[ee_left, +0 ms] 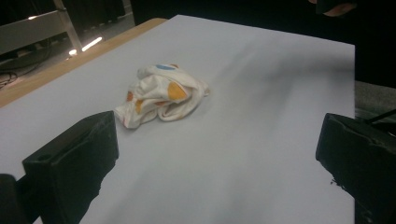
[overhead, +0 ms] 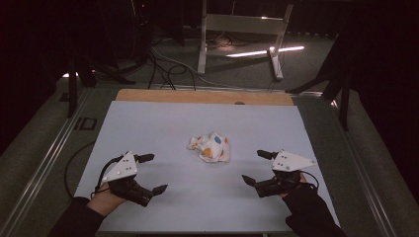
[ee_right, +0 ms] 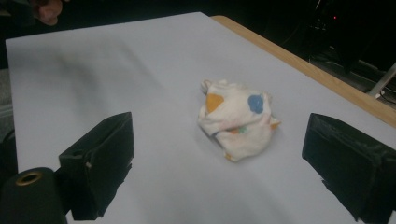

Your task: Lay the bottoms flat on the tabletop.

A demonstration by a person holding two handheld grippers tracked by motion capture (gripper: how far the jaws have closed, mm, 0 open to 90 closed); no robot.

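**A:** ok so what's actually on the table? I'm standing off to the side and it's pretty dark in here.

**B:** Just 1 thing really: a crumpled cloth [overhead: 209, 147], white with orange and blue spots, sitting a bit right of center in the high view on the pale table sheet [overhead: 197, 123]. It's bunched into a little lump, not spread flat at all.

**A:** And the 2 grippers?

**B:** Left gripper [overhead: 152, 174] is in the lower left of the high view, right gripper [overhead: 257, 167] in the lower right. Both are well apart from the cloth, 1 on each side, pointing inward toward it. Neither touches it.

**A:** Are the tongs pinching anything?

**B:** Nope. Both sets of jaws are spread wide with nothing between them. In the left gripper view the cloth [ee_left: 160, 95] sits in the upper middle of the frame, past the 2 black jaws and closer to the left 1. In the right gripper view the cloth [ee_right: 238, 119] is just right of center, again beyond the jaws and in the gap between them.

**A:** Anything else worth noting?

**B:** A wooden table edge [overhead: 202, 96] peeks out at the top of the sheet, and there's a white frame [overhead: 242, 24] and some cables [overhead: 163, 64] on the floor behind, at the top of the high view.
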